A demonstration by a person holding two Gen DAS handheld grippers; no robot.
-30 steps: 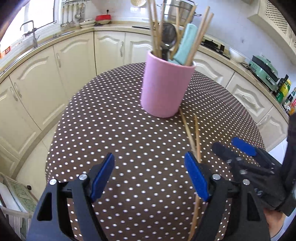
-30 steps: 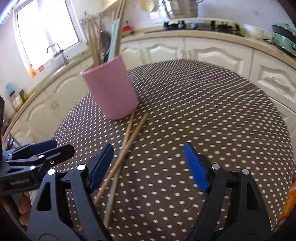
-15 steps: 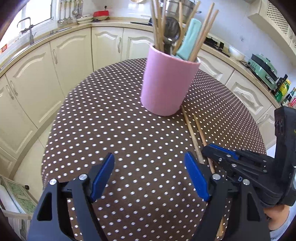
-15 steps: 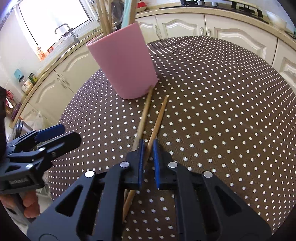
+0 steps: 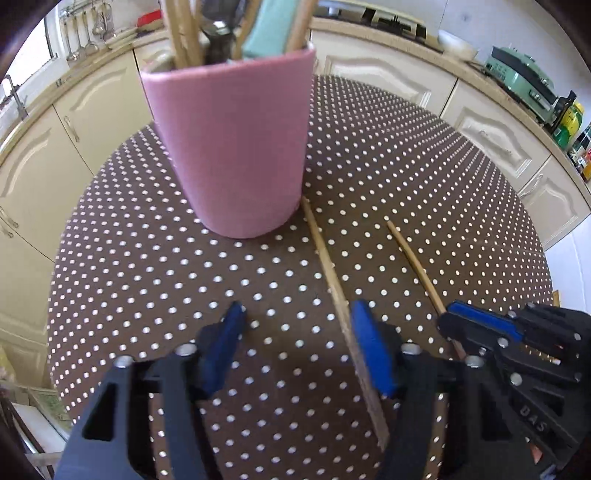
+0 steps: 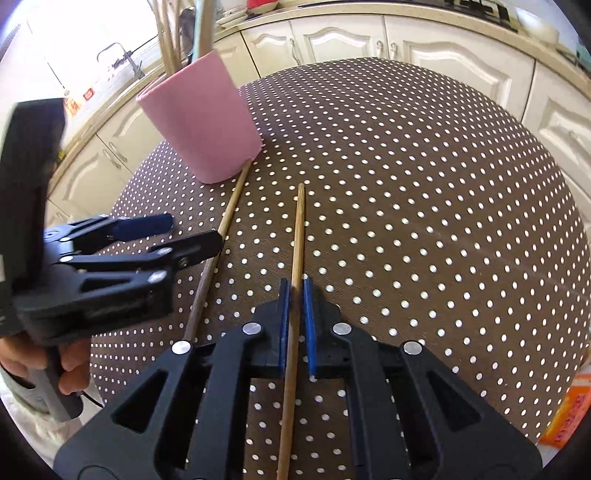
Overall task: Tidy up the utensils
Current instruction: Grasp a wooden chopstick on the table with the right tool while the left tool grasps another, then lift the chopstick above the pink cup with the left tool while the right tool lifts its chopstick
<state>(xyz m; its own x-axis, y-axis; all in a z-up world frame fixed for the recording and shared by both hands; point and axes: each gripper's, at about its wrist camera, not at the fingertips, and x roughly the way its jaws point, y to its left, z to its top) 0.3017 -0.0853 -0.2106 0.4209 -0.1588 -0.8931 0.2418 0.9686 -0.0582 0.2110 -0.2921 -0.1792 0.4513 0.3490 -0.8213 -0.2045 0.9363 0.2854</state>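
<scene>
Right wrist view: the right gripper is clenched on a wooden chopstick, blue pads pinching the shaft roughly a third of the way back from its far tip. Whether the stick is lifted clear of the bench cannot be told. Its tip points across the polka-dot bench, well short of the pink utensil holder.

A second chopstick lies flat on the bench just to the left, its far end touching the holder's base. The left gripper sits over this stick; in the left wrist view its jaws stand apart, released, with the stick running close along the inside of the right-hand pad. Nothing is held there.

The holder stands upright near the bench's far-left edge and already carries several chopsticks, a teal-handled utensil and a dark metal one.

Assessment: the step in hand appears to be lifting the gripped chopstick for transfer into the holder. To do it well, the grip should be confirmed firm before raising, since the hold sits off-centre and the stick may pivot. The stick should be tilted tip-down and entered through a gap between the standing utensils, not pushed against the rim, as the holder could tip or slide. The left gripper should be centred on its stick before closing.
</scene>
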